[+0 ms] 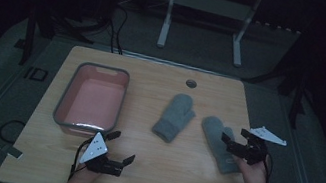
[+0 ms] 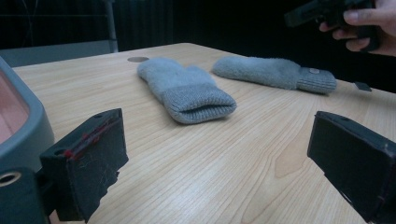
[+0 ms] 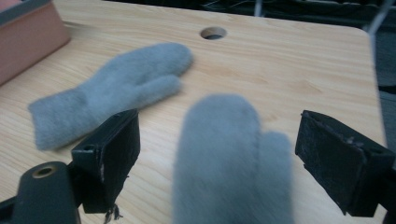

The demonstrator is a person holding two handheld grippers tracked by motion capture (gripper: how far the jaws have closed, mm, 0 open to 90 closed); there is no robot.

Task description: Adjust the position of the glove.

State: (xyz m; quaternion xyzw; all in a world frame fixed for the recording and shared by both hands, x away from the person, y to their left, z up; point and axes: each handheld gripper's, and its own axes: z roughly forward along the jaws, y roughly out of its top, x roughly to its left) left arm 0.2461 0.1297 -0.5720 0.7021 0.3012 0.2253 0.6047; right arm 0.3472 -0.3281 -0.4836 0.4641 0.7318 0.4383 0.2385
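Beside two grey mittens [image 1: 174, 117] sits a pink bin [image 1: 92, 101] holding nothing, both grippers spread wide.

Two grey mittens [image 2: 187, 91] [image 2: 275, 72] mid-frame on wooden table [image 2: 210, 163], grey tub rim [image 2: 23, 126] at left, left gripper [image 2: 217, 154] jaws apart, right gripper [image 2: 327, 11] upper right.
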